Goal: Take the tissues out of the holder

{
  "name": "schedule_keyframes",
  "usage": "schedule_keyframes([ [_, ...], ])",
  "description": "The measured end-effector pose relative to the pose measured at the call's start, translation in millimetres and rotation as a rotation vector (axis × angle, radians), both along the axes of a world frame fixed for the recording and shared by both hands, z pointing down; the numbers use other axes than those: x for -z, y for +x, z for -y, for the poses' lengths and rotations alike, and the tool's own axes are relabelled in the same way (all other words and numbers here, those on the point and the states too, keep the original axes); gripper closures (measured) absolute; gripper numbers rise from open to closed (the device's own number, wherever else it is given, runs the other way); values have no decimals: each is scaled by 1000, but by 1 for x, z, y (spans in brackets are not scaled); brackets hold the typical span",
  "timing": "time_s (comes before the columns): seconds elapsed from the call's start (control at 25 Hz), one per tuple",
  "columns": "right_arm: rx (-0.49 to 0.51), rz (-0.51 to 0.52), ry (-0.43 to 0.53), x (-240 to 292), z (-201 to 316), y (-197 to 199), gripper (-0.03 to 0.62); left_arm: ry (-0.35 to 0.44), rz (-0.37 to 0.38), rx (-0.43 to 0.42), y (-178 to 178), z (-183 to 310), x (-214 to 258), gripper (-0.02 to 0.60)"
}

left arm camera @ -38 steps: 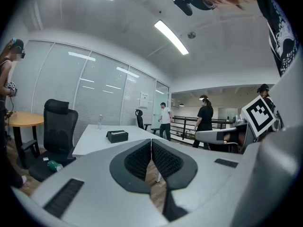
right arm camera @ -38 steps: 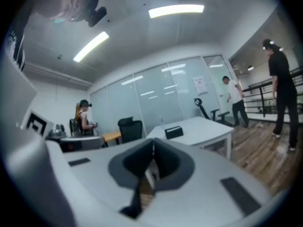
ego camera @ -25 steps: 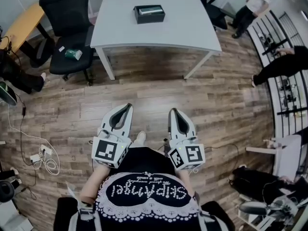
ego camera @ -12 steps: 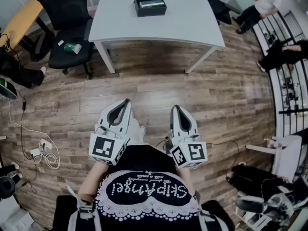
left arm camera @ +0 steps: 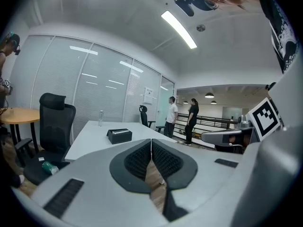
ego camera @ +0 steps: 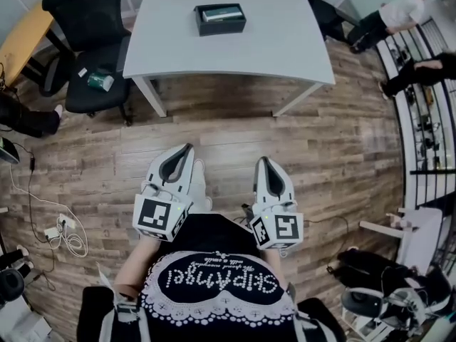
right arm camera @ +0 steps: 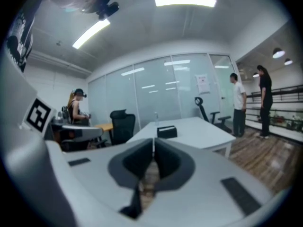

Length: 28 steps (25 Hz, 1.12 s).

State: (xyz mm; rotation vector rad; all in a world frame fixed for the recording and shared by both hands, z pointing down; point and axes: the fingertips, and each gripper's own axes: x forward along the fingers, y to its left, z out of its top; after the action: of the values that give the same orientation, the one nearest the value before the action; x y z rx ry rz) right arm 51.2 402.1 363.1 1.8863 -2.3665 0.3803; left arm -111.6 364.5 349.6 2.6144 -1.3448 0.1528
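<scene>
Floor: brown wood-plank flooring [ego camera: 235, 148] is stretching across the whole room under everything else.
Table: a white rectangular table [ego camera: 285, 41] is standing well ahead of both grippers.
Chair: a black high-backed office chair [ego camera: 92, 20] is sitting just beside the table's left end.
Bystanders: two people [left arm camera: 182, 119] are standing near a black railing past the table's far corner.
Left gripper: the white two-jaw left gripper [ego camera: 187, 149] is hanging over bare floor. Its black ribbed pads [left arm camera: 140, 159] are pressing together with nothing between them.
Right gripper: the white two-jaw right gripper [ego camera: 265, 162] is hanging beside it, a little apart. Its jaws are likewise closing on each other, empty, as the right gripper view shows.
Holder: the black rectangular tissue holder [ego camera: 220, 18] is resting on the tabletop toward its far side, well apart from both grippers.
Tissues: a pale strip [ego camera: 219, 12] is showing in the holder's open top, probably the tissues, too small to be sure.
Seat item: a small green object [ego camera: 95, 81] is lying on the chair seat.
</scene>
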Motion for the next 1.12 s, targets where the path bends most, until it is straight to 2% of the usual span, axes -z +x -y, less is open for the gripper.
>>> schedule_keyframes([
  [0.24, -12, -2, 21, 11, 76, 3, 560, 5, -2, -17, 3, 75, 8, 557],
  [0.44, -25, -4, 11, 6, 117, -1, 560, 7, 3, -25, -3, 122, 11, 557],
  [0.8, -33, 6, -16, -3, 165, 3, 560, -37, 5, 2, -8, 167, -1, 557],
  [1.12, 19, 20, -36, -15, 228, 23, 562, -45, 2, 48, 12, 219, -12, 557],
])
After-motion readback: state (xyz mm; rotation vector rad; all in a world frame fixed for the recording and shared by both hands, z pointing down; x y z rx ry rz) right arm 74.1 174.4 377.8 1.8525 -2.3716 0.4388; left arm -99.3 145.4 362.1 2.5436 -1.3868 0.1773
